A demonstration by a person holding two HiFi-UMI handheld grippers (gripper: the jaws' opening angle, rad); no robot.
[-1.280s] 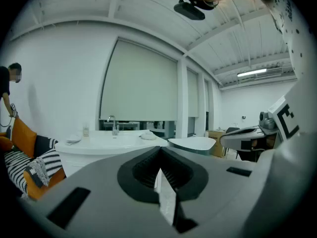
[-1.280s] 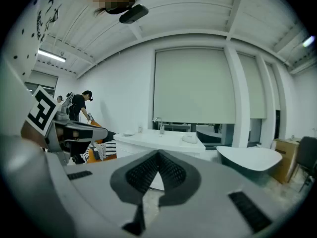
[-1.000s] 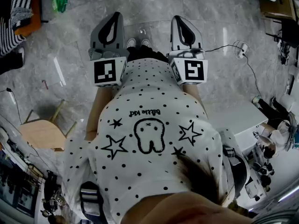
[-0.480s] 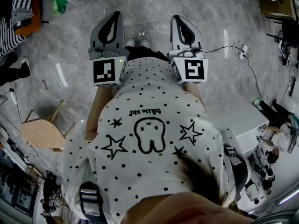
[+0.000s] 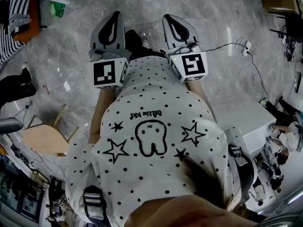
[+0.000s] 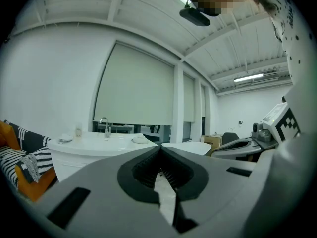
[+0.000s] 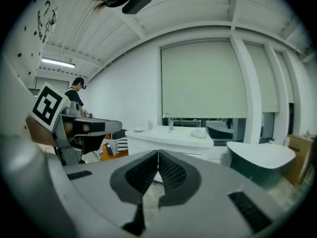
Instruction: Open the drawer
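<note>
Right gripper (image 5: 166,19) has swung toward the upper left of the head view and now angles in toward the left gripper (image 5: 116,15), which sits where it did. Both are clenched on nothing, and each gripper view shows the toothed pads meeting at the tips. The head view sets them over grey marble floor (image 5: 213,18), past a dotted white shirt (image 5: 151,126). Only the gripper views look level across the room. A white vanity (image 7: 171,135) with a faucet (image 7: 170,119) stands mid-frame beyond the right gripper's tips, and at left in the left gripper view. No view shows the drawer clearly enough to pick out.
</note>
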